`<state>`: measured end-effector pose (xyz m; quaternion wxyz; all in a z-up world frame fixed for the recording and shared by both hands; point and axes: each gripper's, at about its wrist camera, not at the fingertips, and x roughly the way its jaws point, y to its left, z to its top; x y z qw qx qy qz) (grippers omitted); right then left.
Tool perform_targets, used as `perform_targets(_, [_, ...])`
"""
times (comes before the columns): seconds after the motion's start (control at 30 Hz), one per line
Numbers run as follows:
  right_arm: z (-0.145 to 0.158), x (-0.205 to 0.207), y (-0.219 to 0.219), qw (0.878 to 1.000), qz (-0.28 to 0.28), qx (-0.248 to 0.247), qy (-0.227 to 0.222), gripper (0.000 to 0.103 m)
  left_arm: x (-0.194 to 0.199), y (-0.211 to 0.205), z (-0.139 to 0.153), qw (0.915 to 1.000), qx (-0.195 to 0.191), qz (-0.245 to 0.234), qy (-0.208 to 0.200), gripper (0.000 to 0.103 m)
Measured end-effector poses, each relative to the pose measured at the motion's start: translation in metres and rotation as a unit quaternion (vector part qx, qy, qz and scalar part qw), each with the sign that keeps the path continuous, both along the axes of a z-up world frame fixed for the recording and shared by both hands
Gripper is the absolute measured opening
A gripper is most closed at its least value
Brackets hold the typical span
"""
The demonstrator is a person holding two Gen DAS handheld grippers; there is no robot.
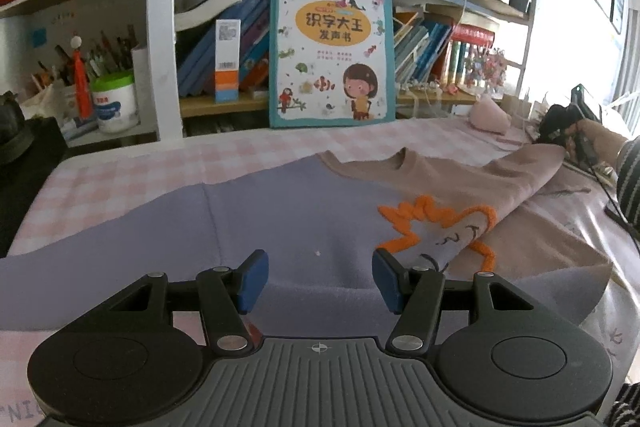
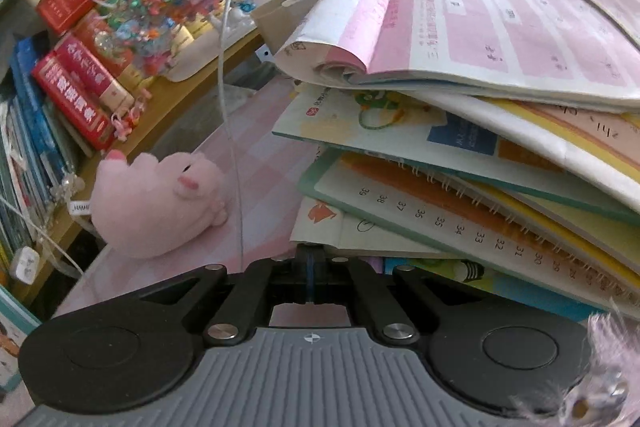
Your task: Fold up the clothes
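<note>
Sweatshirt (image 1: 304, 223), soft and limp, suits pinching at its hem; left hand-held gripper (image 1: 316, 281) gapes empty, right hand-held gripper (image 2: 311, 275) is closed.

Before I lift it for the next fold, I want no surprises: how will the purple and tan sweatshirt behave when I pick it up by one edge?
The sweatshirt will probably go floppy: it already lies in soft folds on the checked tablecloth. It looks thick and fleecy, so likely grippy rather than slippery. The turned-over tan sleeve may fall open as it rises.
</note>
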<state>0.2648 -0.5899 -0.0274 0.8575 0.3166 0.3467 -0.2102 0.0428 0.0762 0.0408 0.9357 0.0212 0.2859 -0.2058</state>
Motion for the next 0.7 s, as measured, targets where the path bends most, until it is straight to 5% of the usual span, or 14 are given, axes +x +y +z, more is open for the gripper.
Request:
perform_targets(0.2, [0.006,-0.013,0.011,0.999,0.020,-0.035,-0.005,0.003,0.000,-0.004,0.003,0.9999,-0.004,-0.007,-0.015,0.059])
perform_targets(0.33, [0.030,-0.048,0.023,0.996,0.050,-0.075,-0.026,0.035,-0.001,-0.001,0.005,0.9996,-0.015,-0.013,-0.022,0.059])
perform_targets(0.7, [0.059,-0.162,0.094,0.978,0.192,0.020,-0.077,0.067,0.007,-0.006,0.003,0.9983,-0.045,-0.025,-0.029,0.059])
